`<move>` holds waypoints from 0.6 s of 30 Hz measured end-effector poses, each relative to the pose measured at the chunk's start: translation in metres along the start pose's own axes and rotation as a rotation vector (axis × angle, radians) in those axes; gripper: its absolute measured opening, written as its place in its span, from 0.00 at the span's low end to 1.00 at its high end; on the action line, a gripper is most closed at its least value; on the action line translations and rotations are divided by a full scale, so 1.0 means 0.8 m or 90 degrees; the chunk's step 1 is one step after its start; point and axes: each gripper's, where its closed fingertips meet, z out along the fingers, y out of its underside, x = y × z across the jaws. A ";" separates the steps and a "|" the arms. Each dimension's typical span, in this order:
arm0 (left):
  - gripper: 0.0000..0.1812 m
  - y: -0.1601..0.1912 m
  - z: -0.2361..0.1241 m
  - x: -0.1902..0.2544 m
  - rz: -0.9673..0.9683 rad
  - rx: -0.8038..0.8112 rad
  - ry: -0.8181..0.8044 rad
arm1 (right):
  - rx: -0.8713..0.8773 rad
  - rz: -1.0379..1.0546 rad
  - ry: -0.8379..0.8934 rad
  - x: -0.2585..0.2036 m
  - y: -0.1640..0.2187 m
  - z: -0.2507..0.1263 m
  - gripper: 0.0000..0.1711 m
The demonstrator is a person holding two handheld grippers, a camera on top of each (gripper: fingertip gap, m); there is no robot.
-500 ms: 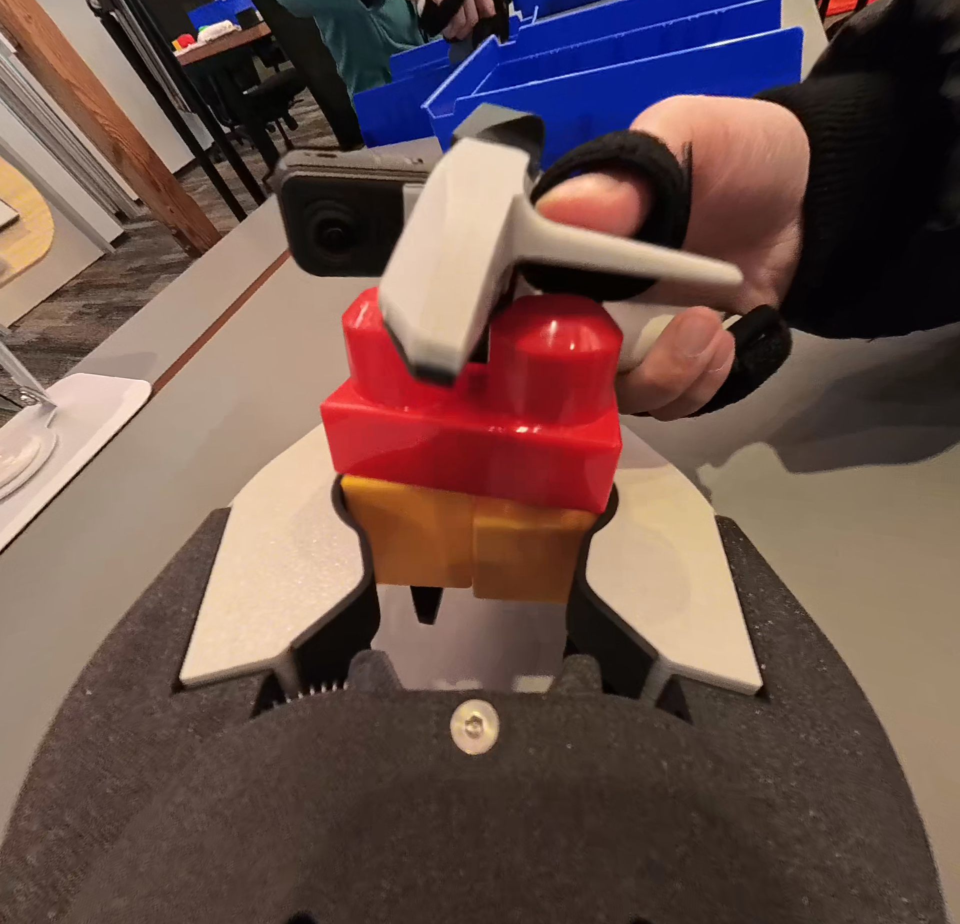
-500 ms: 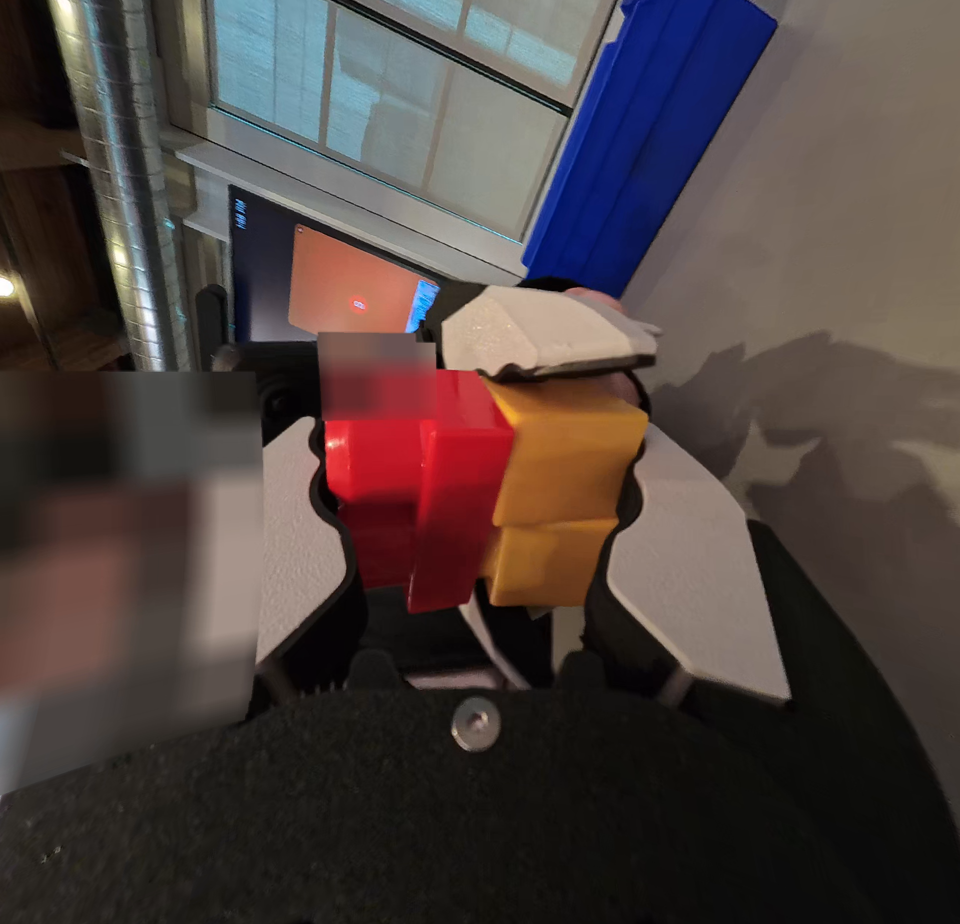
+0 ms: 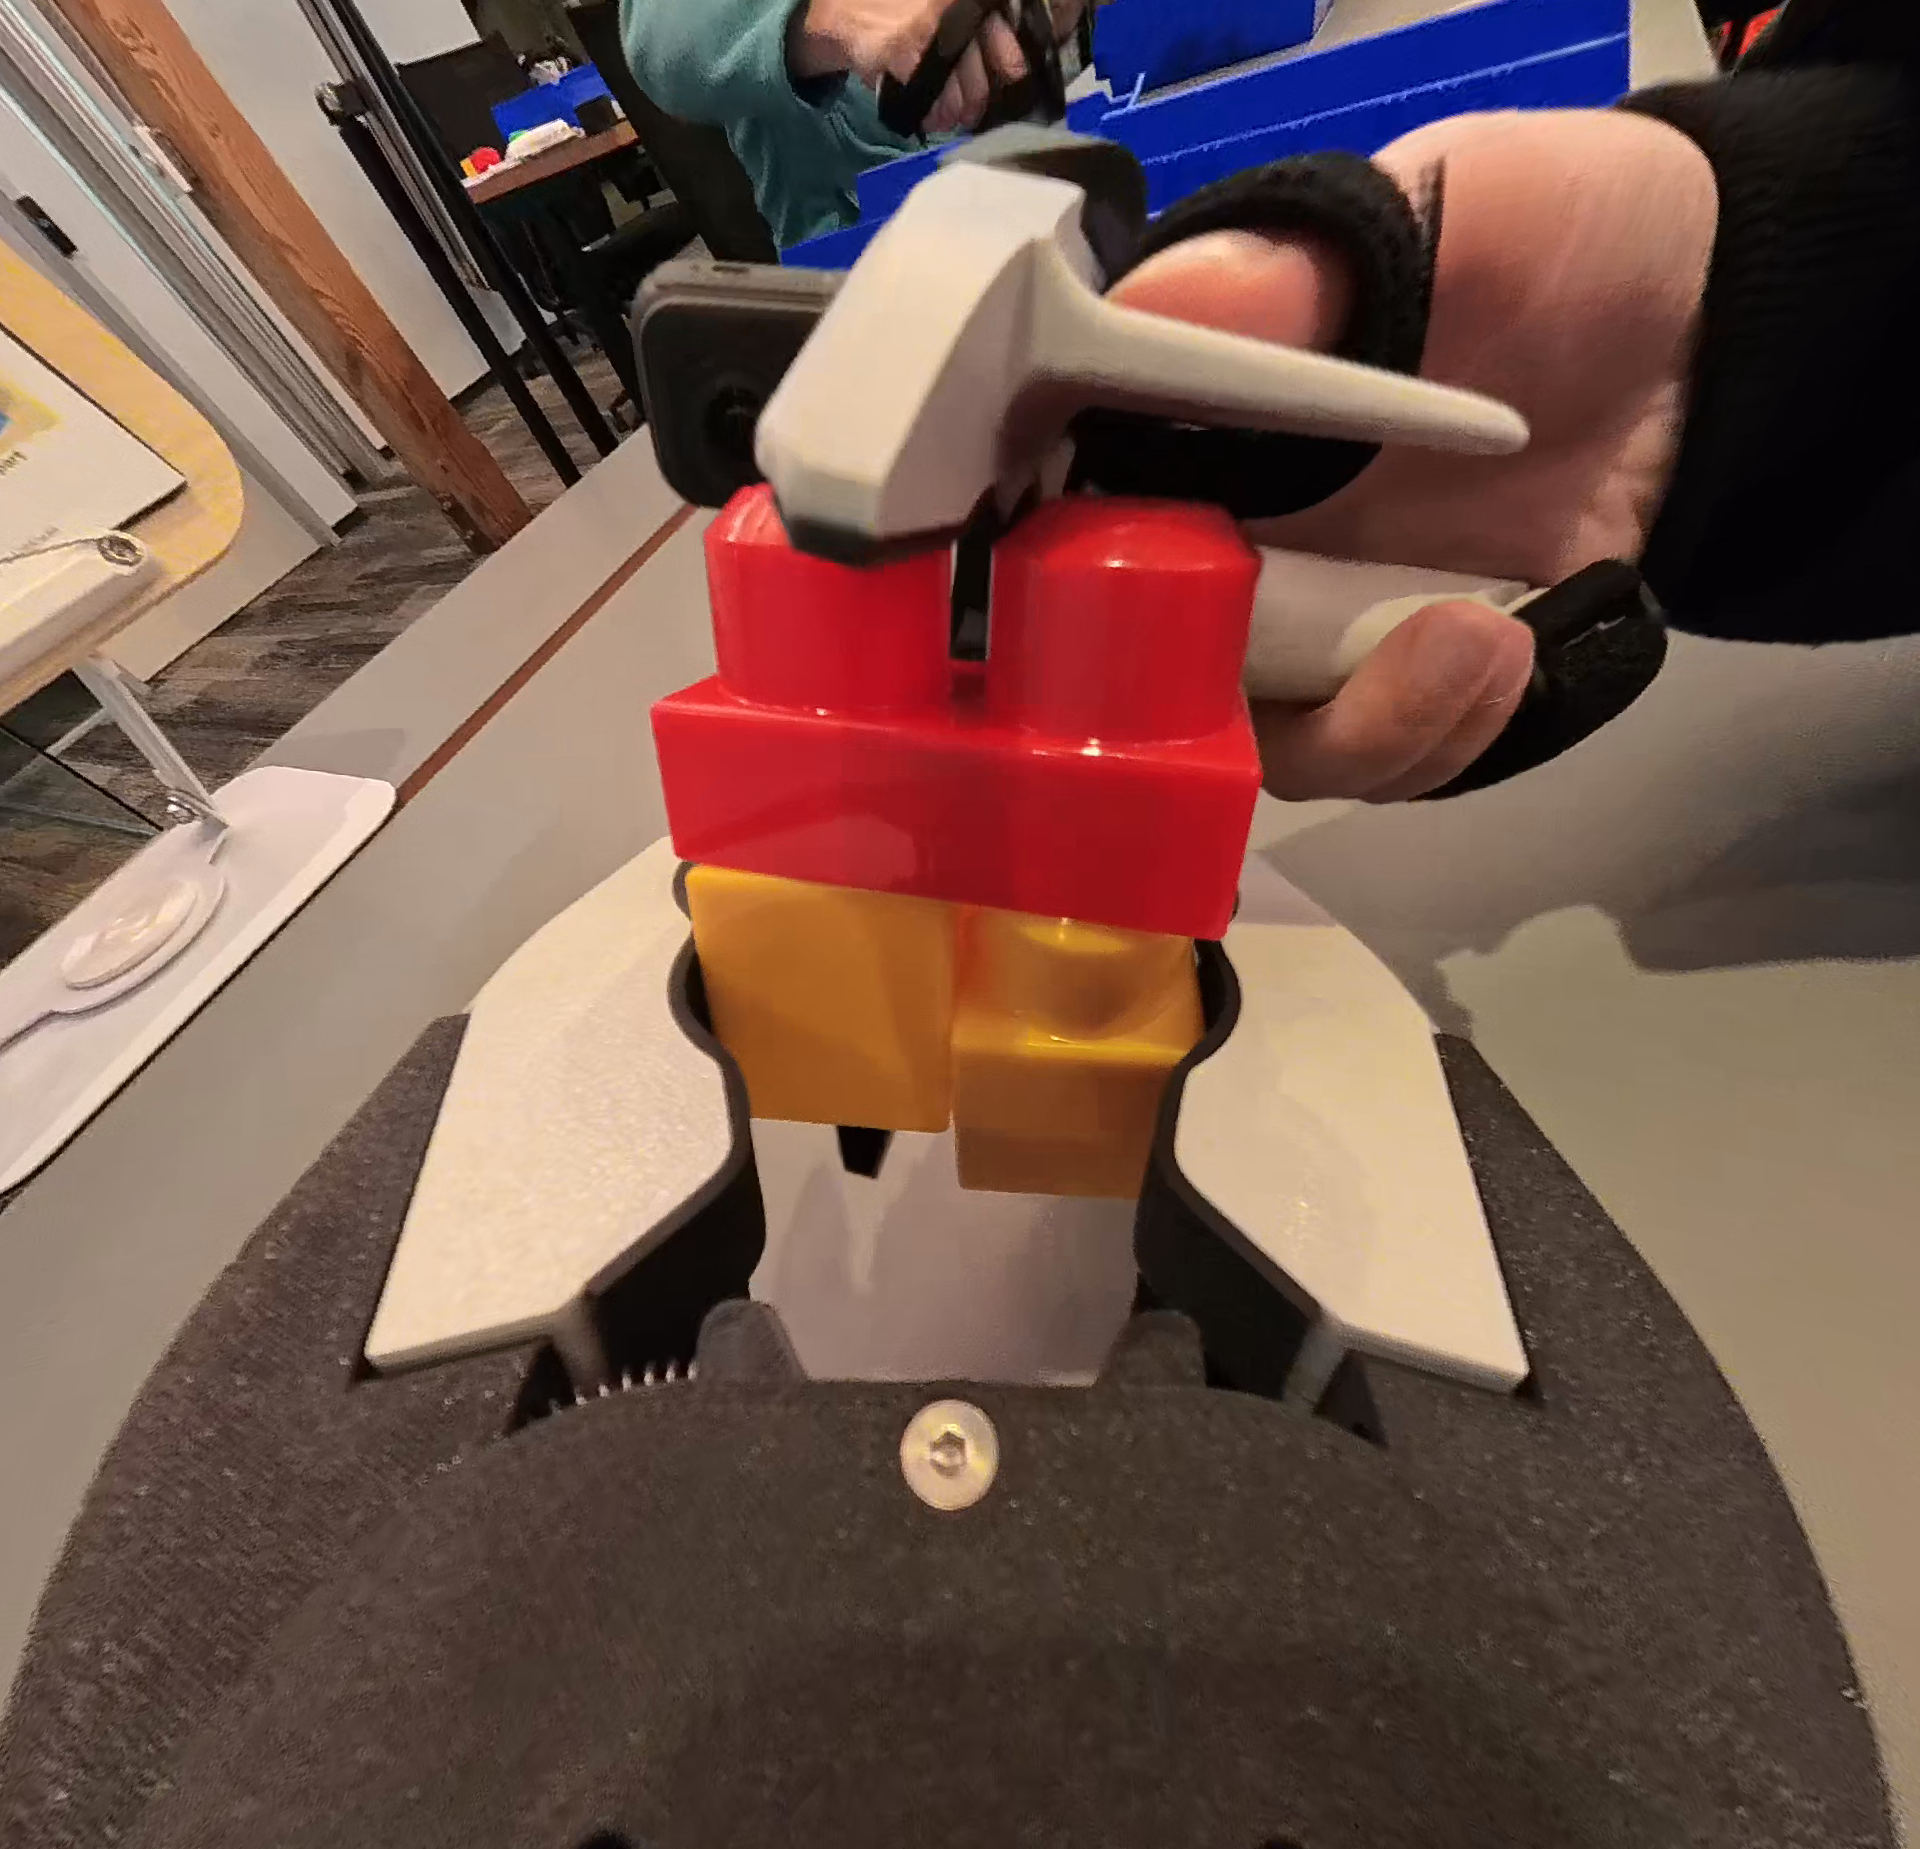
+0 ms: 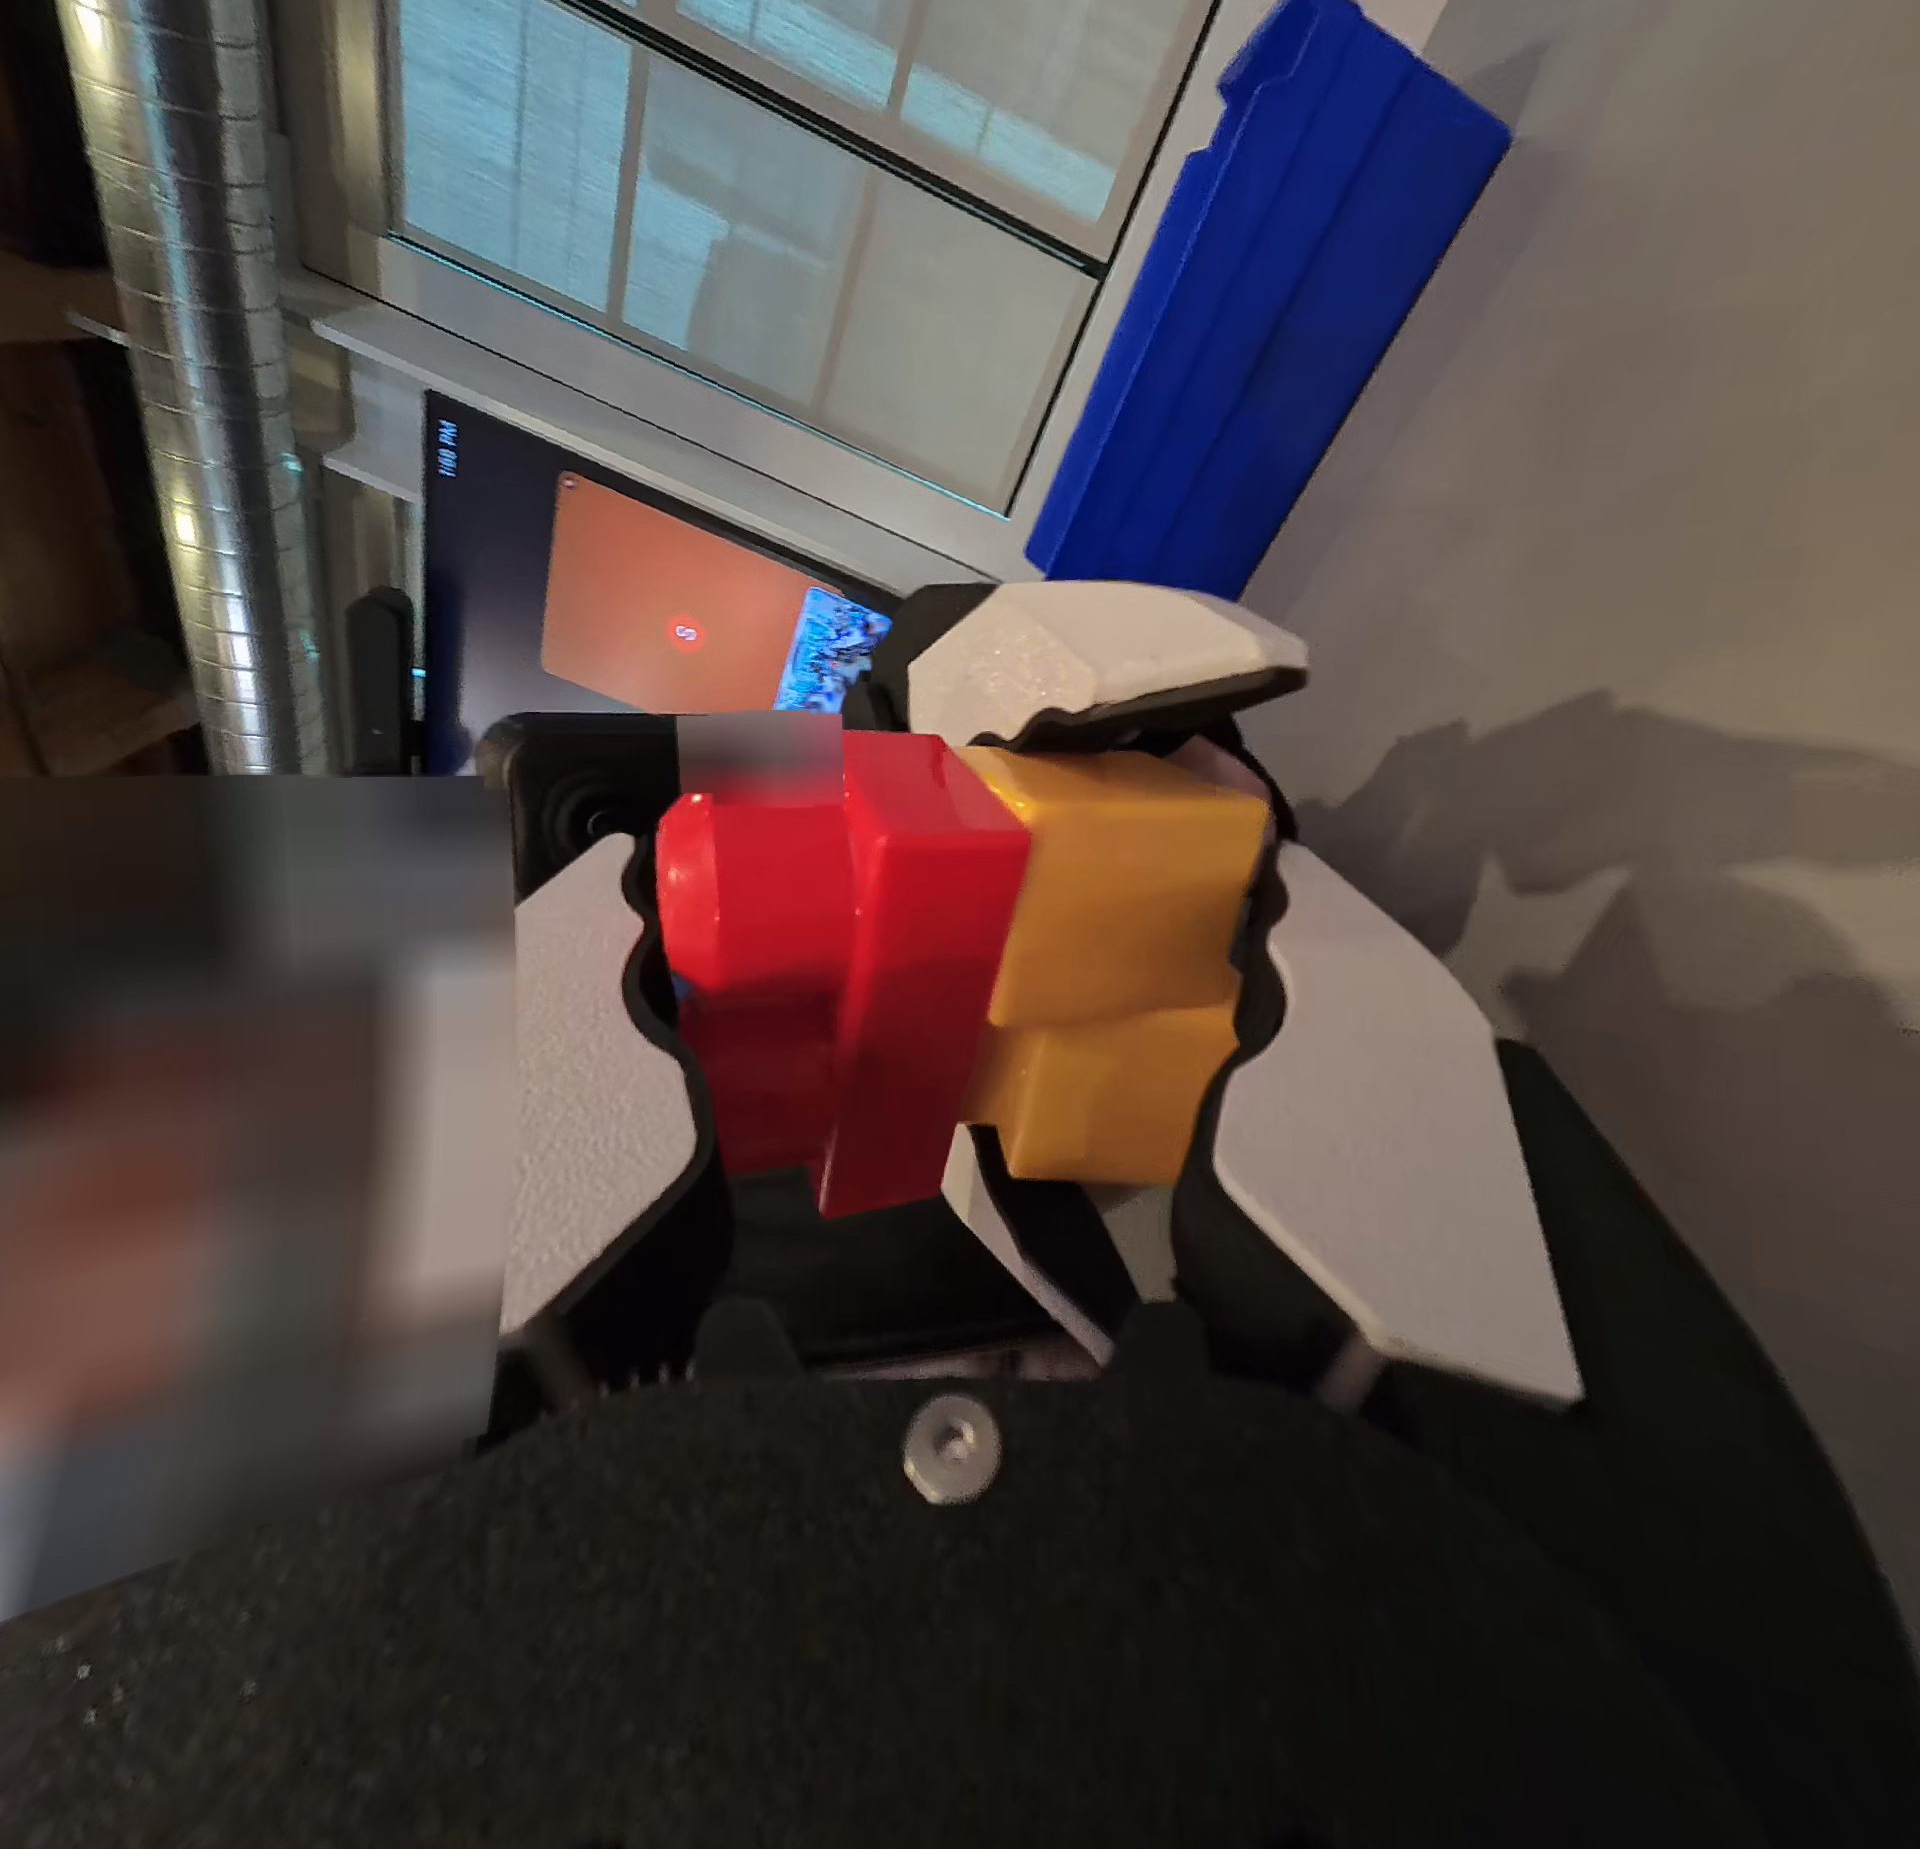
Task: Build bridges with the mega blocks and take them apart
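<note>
A red mega block (image 3: 956, 812) sits on two yellow blocks (image 3: 831, 1010), held above the grey table (image 3: 1662, 1124). My left gripper (image 3: 951, 968) is shut on the sides of the yellow blocks. The right yellow block (image 3: 1070, 1093) sits lower, with its stud showing under the red block. A finger (image 3: 914, 397) of my right gripper presses on the red studs from above. In the right wrist view my right gripper (image 4: 956, 885) is shut on the stack, one finger on the red block (image 4: 914, 947) studs and the other under the yellow blocks (image 4: 1122, 916). A left gripper finger (image 4: 1091, 656) lies behind the stack.
Blue bins (image 3: 1351, 85) stand along the far side of the table, also in the right wrist view (image 4: 1268, 293). A person in a teal sleeve (image 3: 727, 54) works beyond them. A white stand base (image 3: 187, 916) lies at the left. A monitor (image 4: 644, 594) and a window are behind. There is about 6 cm between the tips of the two grippers.
The right yellow block has dropped a little below the red block, so its stud now shows. Both grippers keep their hold, and the stack looks nearer in both views.
</note>
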 end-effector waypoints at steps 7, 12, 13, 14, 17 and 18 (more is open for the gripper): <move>0.50 -0.013 -0.007 -0.006 0.005 0.039 -0.024 | -0.003 -0.057 0.052 -0.003 -0.002 -0.011 0.65; 0.50 -0.024 -0.016 -0.016 -0.007 0.074 -0.044 | -0.036 -0.024 0.031 -0.009 0.024 -0.016 0.68; 0.50 -0.025 -0.016 -0.015 -0.004 0.075 -0.044 | -0.036 -0.013 0.013 -0.013 0.026 -0.013 0.66; 0.50 -0.025 -0.015 -0.011 0.002 0.076 -0.037 | -0.042 -0.002 -0.005 -0.018 0.029 -0.009 0.65; 0.50 -0.024 -0.014 -0.007 0.008 0.073 -0.027 | -0.060 0.002 -0.007 -0.019 0.035 0.001 0.68; 0.49 -0.025 -0.015 -0.007 0.006 0.078 -0.026 | -0.062 -0.001 -0.006 -0.020 0.034 0.002 0.67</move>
